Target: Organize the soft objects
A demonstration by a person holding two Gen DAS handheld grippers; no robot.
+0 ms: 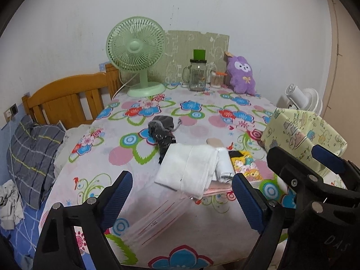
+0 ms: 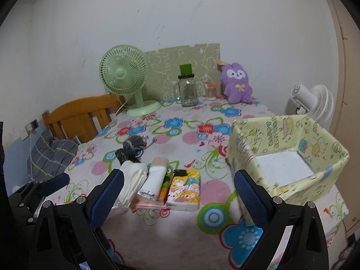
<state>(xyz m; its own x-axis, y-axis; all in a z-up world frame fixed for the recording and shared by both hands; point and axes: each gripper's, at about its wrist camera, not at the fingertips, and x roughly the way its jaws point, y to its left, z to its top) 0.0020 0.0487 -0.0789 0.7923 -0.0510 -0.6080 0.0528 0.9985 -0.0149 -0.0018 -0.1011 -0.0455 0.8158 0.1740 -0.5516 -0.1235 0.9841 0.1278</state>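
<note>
From the left wrist, the left gripper point(image 1: 182, 193) gapes wide and empty over the flowered tablecloth point(image 1: 126, 139); a folded white cloth point(image 1: 189, 168) lies between its blue pads, untouched. From the right wrist, the pale yellow cartoon-print fabric box point(image 2: 315, 135) holds only a white base. The right gripper point(image 2: 177, 191) stands wide open, empty, above the cartoon tissue pack point(image 2: 184, 189).
</note>
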